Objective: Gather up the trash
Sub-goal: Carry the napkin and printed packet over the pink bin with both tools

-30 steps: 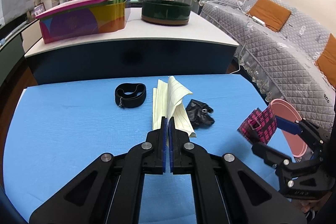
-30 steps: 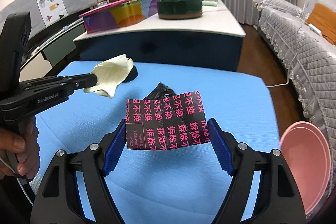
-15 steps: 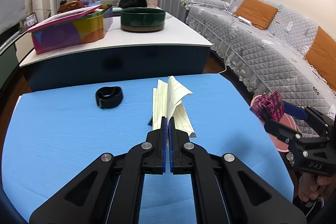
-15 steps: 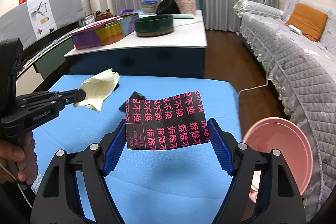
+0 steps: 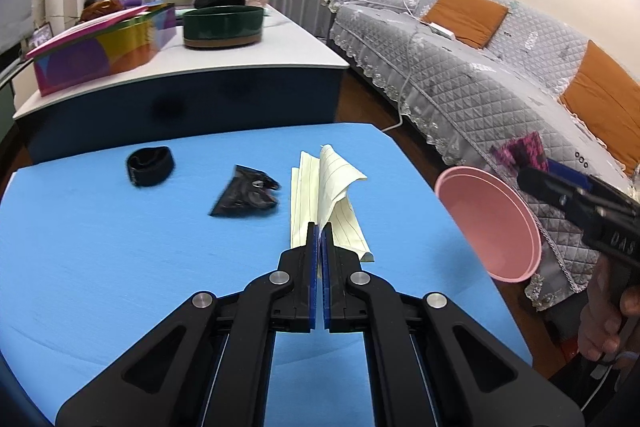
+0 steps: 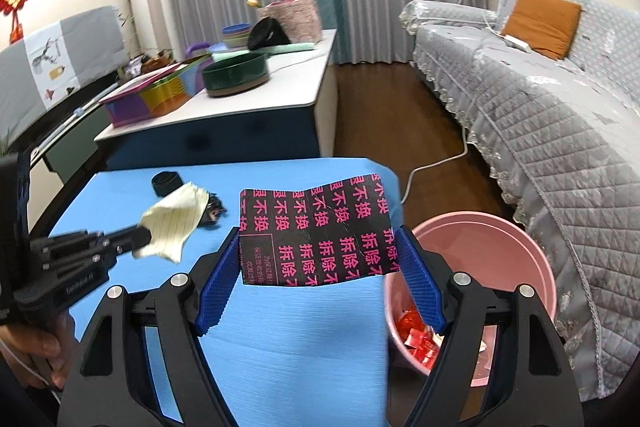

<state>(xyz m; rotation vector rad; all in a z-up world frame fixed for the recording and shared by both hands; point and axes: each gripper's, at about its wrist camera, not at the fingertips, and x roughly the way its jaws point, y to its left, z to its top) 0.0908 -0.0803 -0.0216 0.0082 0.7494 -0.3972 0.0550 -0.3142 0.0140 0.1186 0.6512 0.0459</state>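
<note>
My left gripper is shut on a folded sheet of pale yellow lined paper, held above the blue table. In the right wrist view the same paper hangs from that gripper at the left. My right gripper clamps a black wrapper with pink characters flat between its blue pads, near the table's right edge. A pink bin stands on the floor just right of the table, with red scraps inside; the pink bin also shows in the left wrist view. A crumpled black wrapper lies on the table.
A black fabric band lies on the table's far left. Behind stands a white-topped counter with a colourful box and a dark green bowl. A grey quilted sofa runs along the right, with a cable on the wooden floor.
Both grippers have swung right with their loads. The pink bin has come closer in both views, and the right gripper with its wrapper now hangs near the bin's rim.
</note>
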